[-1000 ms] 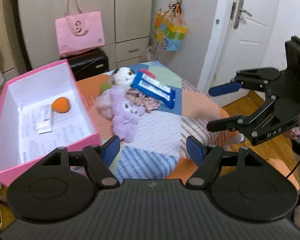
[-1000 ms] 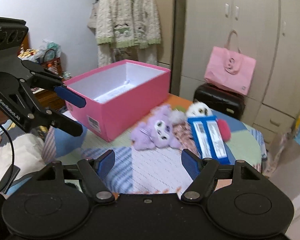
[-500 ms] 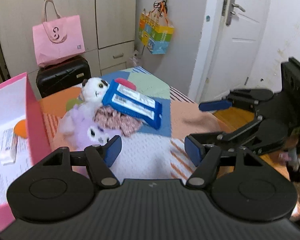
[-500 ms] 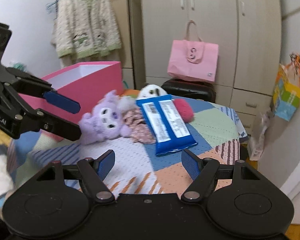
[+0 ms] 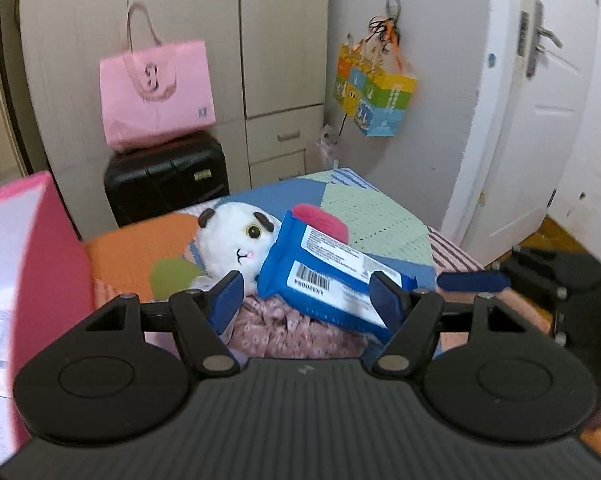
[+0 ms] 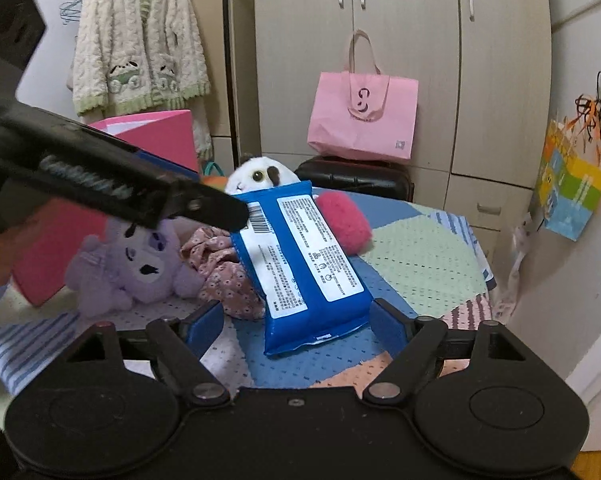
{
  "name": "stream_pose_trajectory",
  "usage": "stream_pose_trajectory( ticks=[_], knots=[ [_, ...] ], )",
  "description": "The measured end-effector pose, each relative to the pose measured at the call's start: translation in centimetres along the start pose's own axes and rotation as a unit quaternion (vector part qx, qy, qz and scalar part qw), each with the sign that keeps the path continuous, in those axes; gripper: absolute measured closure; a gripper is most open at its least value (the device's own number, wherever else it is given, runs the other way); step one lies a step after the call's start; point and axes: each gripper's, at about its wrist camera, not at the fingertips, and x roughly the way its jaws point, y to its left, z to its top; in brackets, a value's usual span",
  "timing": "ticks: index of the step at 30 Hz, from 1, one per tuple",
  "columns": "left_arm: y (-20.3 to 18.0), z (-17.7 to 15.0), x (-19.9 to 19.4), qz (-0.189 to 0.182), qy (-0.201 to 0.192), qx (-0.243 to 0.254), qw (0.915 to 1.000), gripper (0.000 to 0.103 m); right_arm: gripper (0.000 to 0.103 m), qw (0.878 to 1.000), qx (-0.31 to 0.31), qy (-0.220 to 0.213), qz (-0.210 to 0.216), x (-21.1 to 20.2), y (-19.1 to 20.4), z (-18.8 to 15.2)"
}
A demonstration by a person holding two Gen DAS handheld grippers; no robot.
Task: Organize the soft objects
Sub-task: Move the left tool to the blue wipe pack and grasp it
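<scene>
Patchwork tabletop [image 6: 420, 256]: blue wipes pack [image 6: 300, 256], barcode label.

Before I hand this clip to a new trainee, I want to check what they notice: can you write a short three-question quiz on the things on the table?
1. True or false: the blue packet lies on top of the other things in the pile.
2. Which toy lies nearest the pink box: (a) the purple plush toy, (b) the white plush toy, (c) the red fuzzy pad?
3. Is either the left hand-held gripper or the right hand-held gripper shut on anything?

Key: 1 true. 2 (a). 3 No, both stand open, with the packet ahead of them.
</scene>
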Motion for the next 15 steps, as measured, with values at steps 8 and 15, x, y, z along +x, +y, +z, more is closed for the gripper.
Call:
stream_pose_trajectory(
  ticks=[8, 15],
  knots=[
    [0.8, 0.0, 2.7, 0.013, -0.006, -0.009, 0.9999, 0.034, 0.014, 1.0, -0.025, 0.008, -0.014, 2.2, 0.0, 0.9],
    [0.2, -0.2, 2.7, 0.027, -0.006, 0.013, 0.9995, 0.051, 0.008, 0.999, 0.009, 0.043, -0.01, 3.9, -1.7, 1.4]
  ],
)
